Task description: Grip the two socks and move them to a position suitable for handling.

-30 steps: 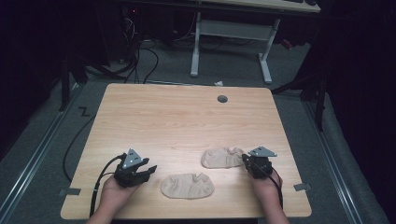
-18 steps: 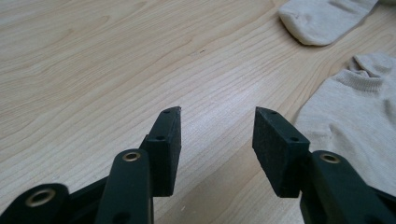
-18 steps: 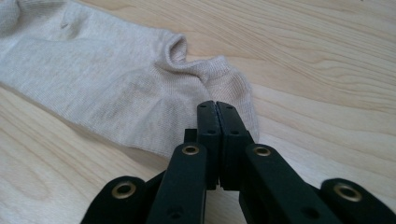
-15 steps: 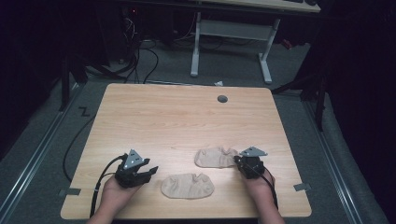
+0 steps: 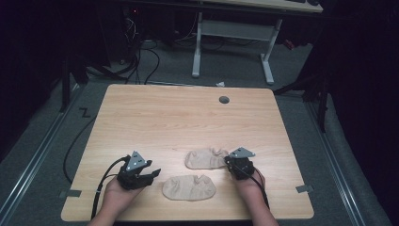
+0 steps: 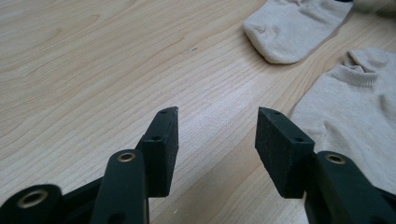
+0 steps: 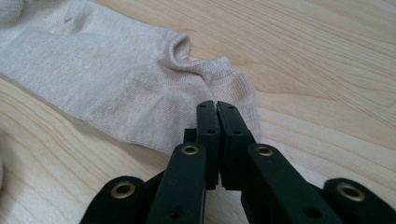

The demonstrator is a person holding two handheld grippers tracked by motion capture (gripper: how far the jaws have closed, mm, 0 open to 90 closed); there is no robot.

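Two beige ankle socks lie on the wooden table [image 5: 188, 117]. My right gripper [image 5: 229, 162] [image 7: 217, 105] is shut on the heel end of the far sock [image 5: 204, 158] [image 7: 116, 79], its jaws pressed together over the fabric edge. The near sock [image 5: 189, 187] [image 6: 355, 107] lies flat just in front, and the far sock [image 6: 294, 25] reaches past it. At the front left my left gripper [image 5: 153, 173] [image 6: 217, 114] stands open, pointing toward the near sock. Its jaws have just been opening, with bare wood between them.
A round grommet hole [image 5: 224, 100] sits near the table's far edge. Beyond the table stand white desk legs [image 5: 230, 33], and cables [image 5: 141, 52] lie on the dark floor. Tape pieces [image 5: 70, 193] mark the front corners.
My right gripper has slid left, and the far sock has moved left with it. The left gripper's jaws stand wider apart; that hand has stayed put.
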